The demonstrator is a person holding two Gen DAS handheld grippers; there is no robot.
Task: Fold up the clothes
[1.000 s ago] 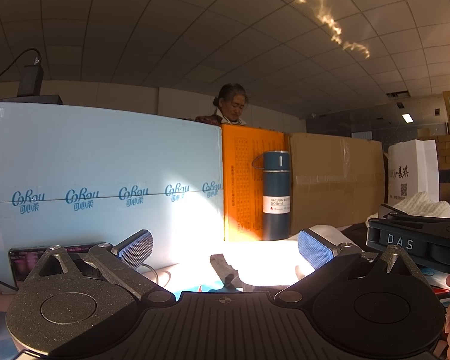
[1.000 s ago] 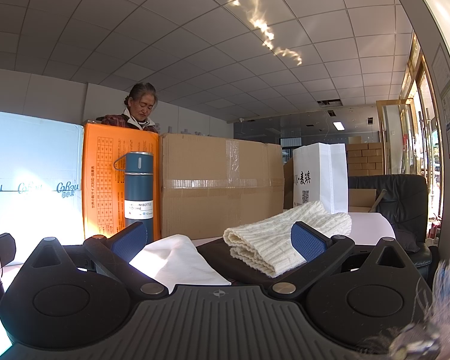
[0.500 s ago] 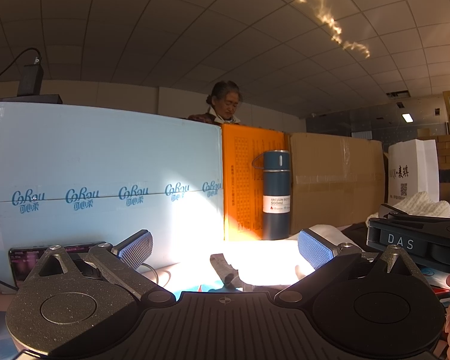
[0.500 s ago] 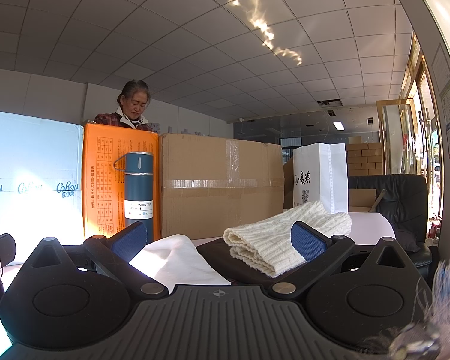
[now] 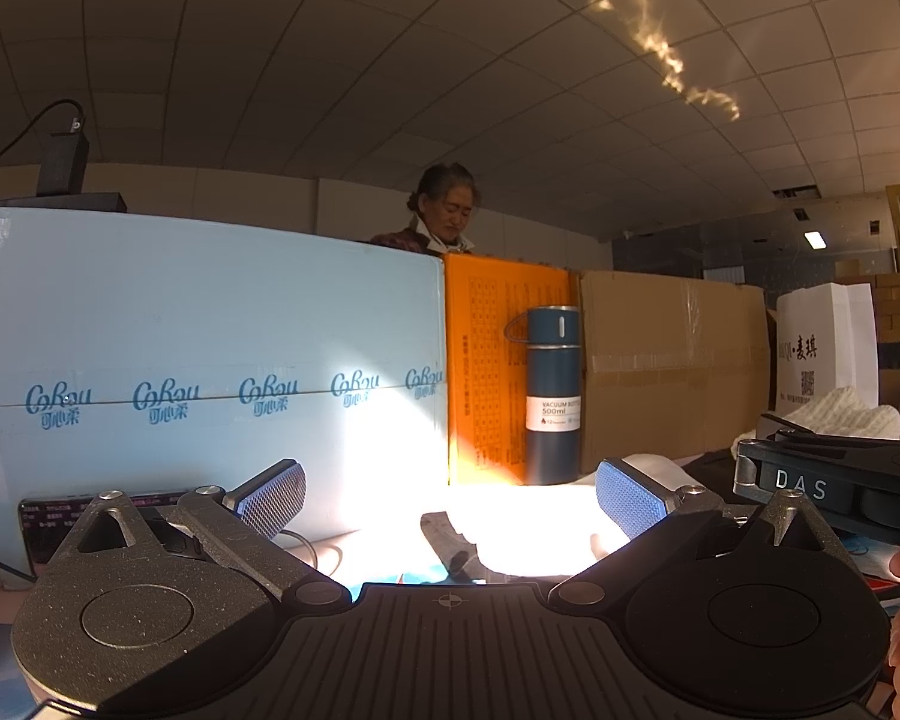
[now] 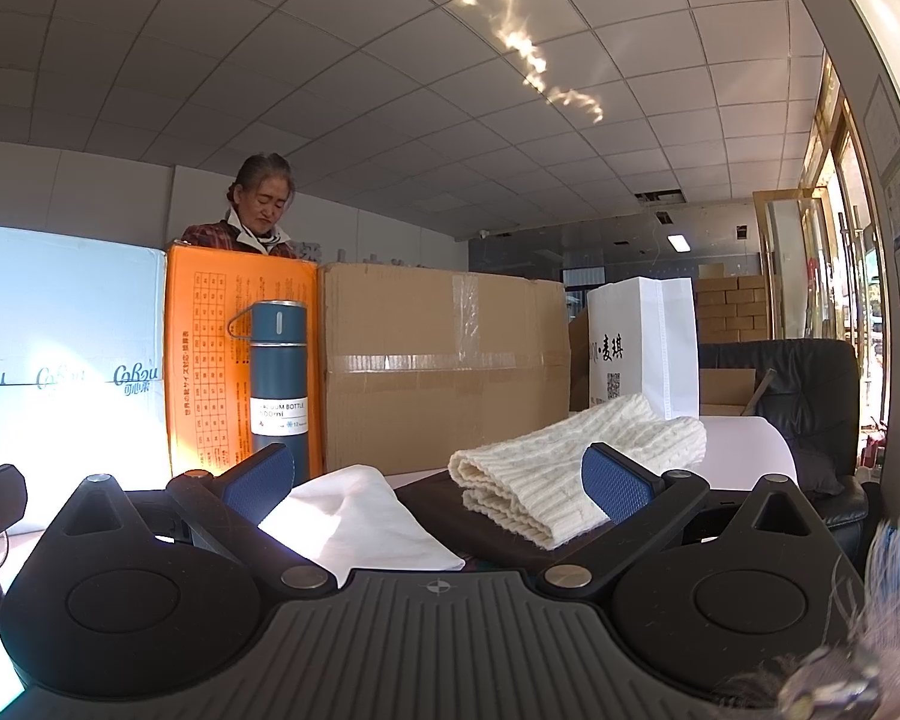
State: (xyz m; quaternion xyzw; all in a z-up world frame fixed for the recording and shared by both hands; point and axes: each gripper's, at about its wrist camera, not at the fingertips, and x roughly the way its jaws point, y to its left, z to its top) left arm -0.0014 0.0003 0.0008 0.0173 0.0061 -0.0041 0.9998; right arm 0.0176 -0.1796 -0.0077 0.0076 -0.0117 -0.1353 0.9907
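Note:
In the right wrist view a folded cream knit sweater (image 6: 564, 468) lies on a dark garment (image 6: 450, 510), with a white cloth (image 6: 354, 516) to its left. My right gripper (image 6: 444, 480) is open and empty, low at table height just in front of them. My left gripper (image 5: 450, 495) is open and empty, facing a sunlit white cloth (image 5: 528, 528). The knit sweater also shows at the far right of the left wrist view (image 5: 840, 414), behind the right gripper's body (image 5: 834, 480).
A light blue box (image 5: 210, 360), an orange box (image 5: 486, 360), a blue vacuum bottle (image 5: 549, 396) and a cardboard box (image 6: 444, 360) line the table's back. A white paper bag (image 6: 636, 348) and a black chair (image 6: 810, 408) stand right. A woman (image 6: 258, 210) stands behind the boxes.
Both grippers have stayed still and open. Only the woman behind the boxes has shifted slightly to the left.

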